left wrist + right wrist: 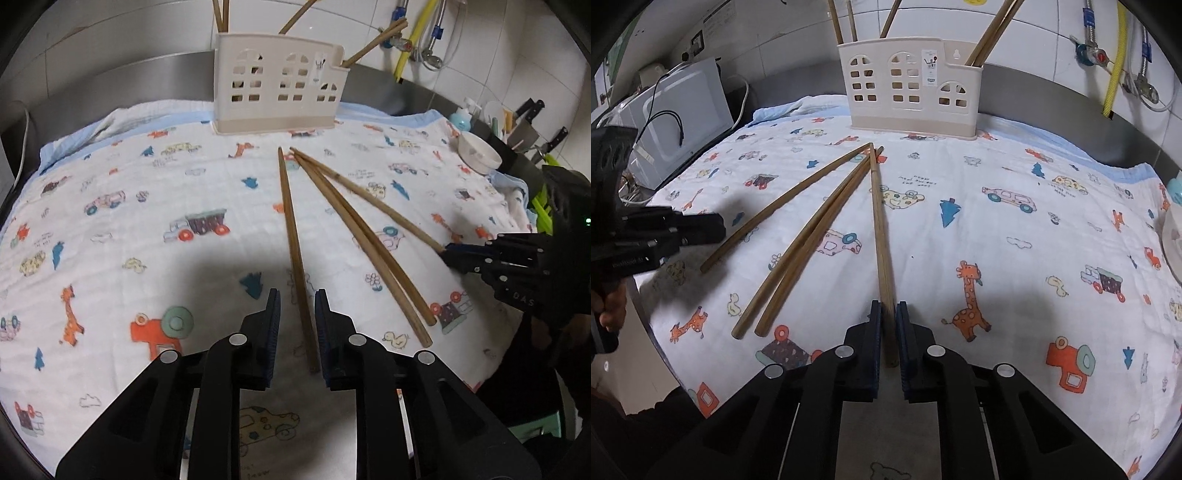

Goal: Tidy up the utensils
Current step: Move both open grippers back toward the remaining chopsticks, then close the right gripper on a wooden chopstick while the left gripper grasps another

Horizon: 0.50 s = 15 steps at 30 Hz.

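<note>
Four chopsticks (827,218) are lying on the printed cloth (1015,236), tips converging toward the holder (908,88). Right gripper (887,314) is clamping one; left gripper (297,302) is straddling another, unclamped.

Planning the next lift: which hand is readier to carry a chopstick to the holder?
Right. The right gripper is shut on the rightmost chopstick; the left gripper only straddles the leftmost chopstick, pads apart.
</note>
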### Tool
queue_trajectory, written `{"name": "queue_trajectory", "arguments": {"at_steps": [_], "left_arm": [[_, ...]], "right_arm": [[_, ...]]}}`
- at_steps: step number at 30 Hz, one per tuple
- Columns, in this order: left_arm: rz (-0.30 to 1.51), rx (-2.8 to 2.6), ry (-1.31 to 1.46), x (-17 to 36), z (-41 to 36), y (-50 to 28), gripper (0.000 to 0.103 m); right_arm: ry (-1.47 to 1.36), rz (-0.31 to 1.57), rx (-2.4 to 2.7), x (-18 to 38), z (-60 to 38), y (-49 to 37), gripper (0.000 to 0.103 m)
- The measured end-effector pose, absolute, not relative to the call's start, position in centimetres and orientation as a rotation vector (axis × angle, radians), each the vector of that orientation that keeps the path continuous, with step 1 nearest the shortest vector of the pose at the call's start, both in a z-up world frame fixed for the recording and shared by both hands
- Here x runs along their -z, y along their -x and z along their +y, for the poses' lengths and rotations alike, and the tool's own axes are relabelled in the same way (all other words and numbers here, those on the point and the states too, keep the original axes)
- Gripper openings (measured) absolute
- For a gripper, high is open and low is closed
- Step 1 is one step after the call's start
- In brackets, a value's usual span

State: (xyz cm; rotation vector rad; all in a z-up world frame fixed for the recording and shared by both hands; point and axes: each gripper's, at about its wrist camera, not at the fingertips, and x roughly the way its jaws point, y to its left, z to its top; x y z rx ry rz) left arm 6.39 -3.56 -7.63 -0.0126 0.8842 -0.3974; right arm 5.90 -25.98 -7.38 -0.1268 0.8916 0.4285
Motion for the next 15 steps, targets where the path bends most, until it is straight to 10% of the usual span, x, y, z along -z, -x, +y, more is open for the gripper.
{"name": "queue_trajectory", "arguments": {"at_steps": [15], "left_arm": [[0.856, 0.338, -0.073, 8.7, -5.5, -5.9, 0.014]], "right_arm": [[0.116, 0.881, -0.414, 7.4, -26.0, -5.8, 0.008]]}}
